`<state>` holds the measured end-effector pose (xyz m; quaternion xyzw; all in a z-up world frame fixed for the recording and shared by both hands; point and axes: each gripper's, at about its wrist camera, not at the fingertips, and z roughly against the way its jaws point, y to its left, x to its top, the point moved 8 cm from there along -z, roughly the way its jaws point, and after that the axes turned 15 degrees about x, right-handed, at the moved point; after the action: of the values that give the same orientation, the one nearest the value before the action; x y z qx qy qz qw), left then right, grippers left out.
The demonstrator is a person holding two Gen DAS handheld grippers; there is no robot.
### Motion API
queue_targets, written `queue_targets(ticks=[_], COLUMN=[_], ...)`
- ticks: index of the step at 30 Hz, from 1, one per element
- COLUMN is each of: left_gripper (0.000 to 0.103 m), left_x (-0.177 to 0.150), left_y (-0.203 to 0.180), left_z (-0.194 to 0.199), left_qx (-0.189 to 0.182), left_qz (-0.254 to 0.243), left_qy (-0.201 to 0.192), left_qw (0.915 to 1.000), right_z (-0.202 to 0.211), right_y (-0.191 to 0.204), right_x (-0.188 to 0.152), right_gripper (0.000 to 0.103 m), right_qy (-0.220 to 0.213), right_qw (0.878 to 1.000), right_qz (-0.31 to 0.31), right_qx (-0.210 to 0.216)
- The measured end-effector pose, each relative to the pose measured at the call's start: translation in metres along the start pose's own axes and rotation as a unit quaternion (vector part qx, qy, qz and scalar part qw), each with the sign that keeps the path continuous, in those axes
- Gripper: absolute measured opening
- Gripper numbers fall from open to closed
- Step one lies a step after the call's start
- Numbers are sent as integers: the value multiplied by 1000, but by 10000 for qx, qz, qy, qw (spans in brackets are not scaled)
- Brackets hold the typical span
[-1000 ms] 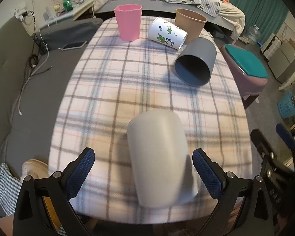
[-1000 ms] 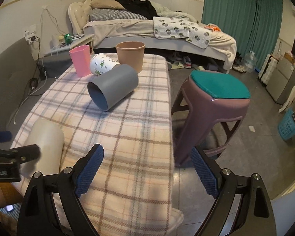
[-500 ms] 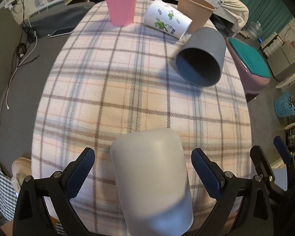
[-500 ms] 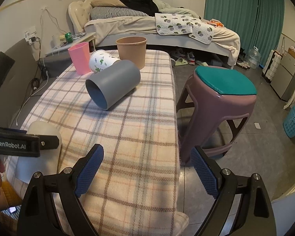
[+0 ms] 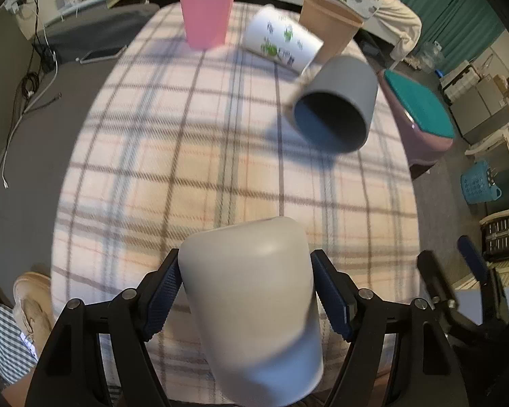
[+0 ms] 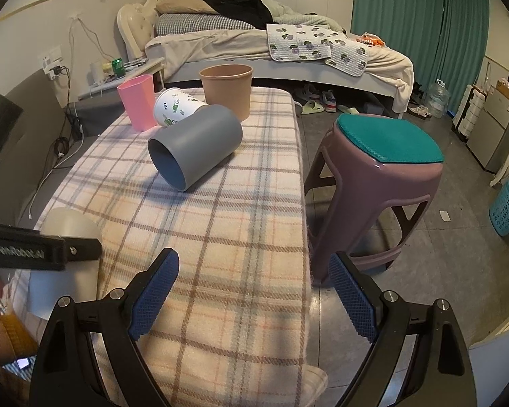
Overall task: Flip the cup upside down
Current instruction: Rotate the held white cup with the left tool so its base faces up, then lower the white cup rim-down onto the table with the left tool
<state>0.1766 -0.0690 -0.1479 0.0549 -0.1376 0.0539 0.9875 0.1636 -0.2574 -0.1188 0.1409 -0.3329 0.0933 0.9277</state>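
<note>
Gripping the white cup (image 5: 254, 305) at the bench's (image 5: 220, 156) near edge, the left claw (image 5: 246, 300) is closed; the right claw (image 6: 251, 296) is held open

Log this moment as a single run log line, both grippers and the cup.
left gripper: shut on white cup, closed end away from camera | right gripper: open, empty, above plaid table | grey cup: on its side

Pale grey cup (image 5: 254, 308), closed base facing away, near table edge

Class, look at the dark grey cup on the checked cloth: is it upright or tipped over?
Tipped over. The dark grey cup lies on its side on the checked cloth, its open mouth facing sideways towards the camera.
</note>
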Motion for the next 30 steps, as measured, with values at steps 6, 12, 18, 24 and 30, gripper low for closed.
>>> queue_targets(ticks=[6, 12, 18, 24, 30], left_gripper=[76, 75, 75, 75, 75], left_x=[11, 23, 38, 50, 59], left_y=[8, 12, 11, 8, 4], left_z=[25, 40, 43, 35, 34], left_qx=[205, 355, 619, 708, 637], left_qz=[-43, 14, -14, -28, -55], left_qy=[-508, -980, -1494, -1661, -1821], left_qw=[9985, 9945, 9868, 9836, 9812], right_z=[4, 7, 6, 4, 3], right_y=[2, 5, 6, 6, 6], right_x=[1, 2, 2, 2, 1], right_gripper=[90, 90, 90, 90, 90], right_qy=[-73, -150, -162, -143, -135], right_qw=[10000, 9999, 9999, 9999, 9999], right_qz=[2, 5, 10, 16, 12], right_qx=[-4, -1, -3, -9, -6])
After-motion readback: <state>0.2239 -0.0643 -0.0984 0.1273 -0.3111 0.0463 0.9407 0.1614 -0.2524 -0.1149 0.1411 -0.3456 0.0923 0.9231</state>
